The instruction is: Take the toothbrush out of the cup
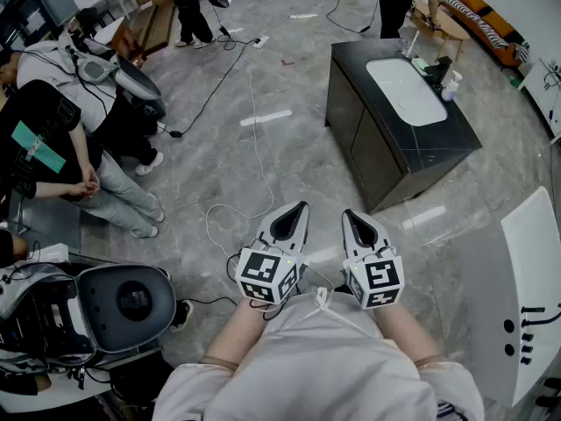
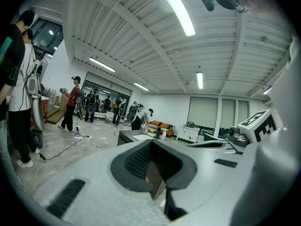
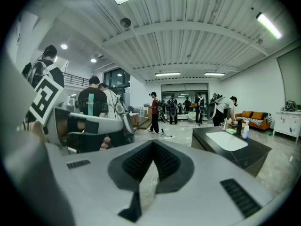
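Both grippers are held close to my body, pointing forward over the grey marble floor. My left gripper (image 1: 300, 206) (image 2: 151, 144) is shut with nothing between its pads. My right gripper (image 1: 349, 213) (image 3: 153, 144) is beside it, also shut and empty. Well ahead to the right stands a dark counter (image 1: 425, 152) (image 3: 244, 154) with a white basin (image 1: 405, 90) (image 3: 230, 140). Small things stand at its far end, among them a white bottle (image 1: 451, 84) (image 3: 245, 130) and a thin pale upright thing (image 1: 408, 42) (image 3: 225, 124). They are too small to make out a cup or toothbrush.
People sit at the left (image 1: 53, 147), and others stand at the back (image 1: 188, 7). Cables (image 1: 250, 103) trail across the floor ahead. A white and black machine (image 1: 123, 301) sits at lower left, and a white panel (image 1: 535, 296) at the right.
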